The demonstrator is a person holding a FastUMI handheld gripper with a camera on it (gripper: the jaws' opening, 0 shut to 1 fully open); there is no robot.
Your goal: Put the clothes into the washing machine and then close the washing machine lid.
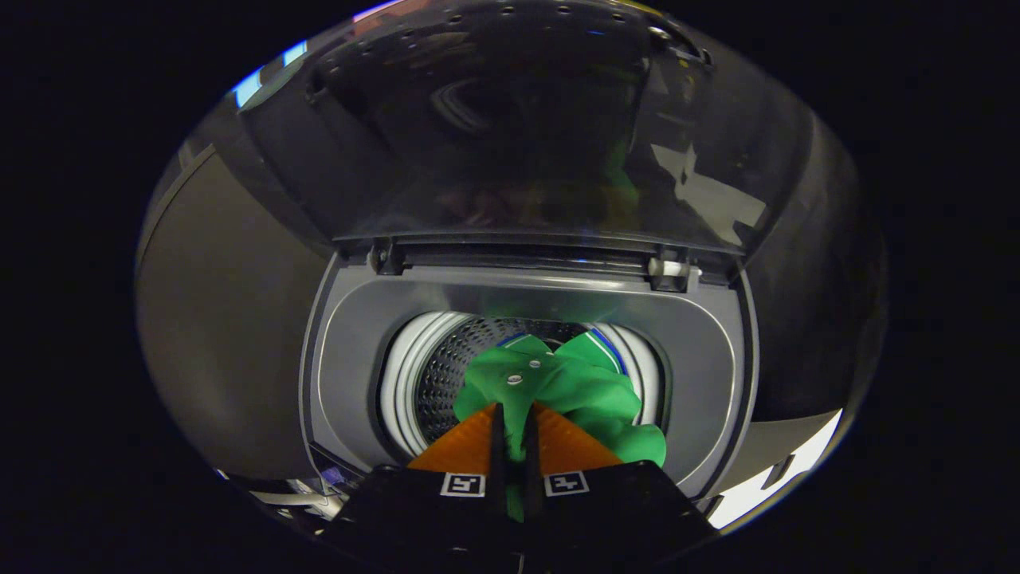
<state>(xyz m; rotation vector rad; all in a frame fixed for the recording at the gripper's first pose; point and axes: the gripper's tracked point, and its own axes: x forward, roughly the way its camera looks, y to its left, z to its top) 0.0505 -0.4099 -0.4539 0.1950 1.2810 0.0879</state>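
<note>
A green garment (pixel 582 391) with buttons and a blue-and-white collar hangs over the round drum opening (pixel 446 375) of a top-loading washing machine (pixel 351 351). My gripper (pixel 514 414) is shut on a fold of this green cloth, which is pinched between both fingers and bulges out to the right of them. The garment sits above the perforated metal drum, partly hiding it. The machine's dark see-through lid (pixel 526 135) stands raised beyond the opening, held on two hinges (pixel 668 269) at the back rim.
The grey top frame (pixel 709 351) of the washer rings the drum opening. A dark flat panel (pixel 231 335) stands to the left of the machine. A pale strip of floor (pixel 785 470) shows at the right, below the washer.
</note>
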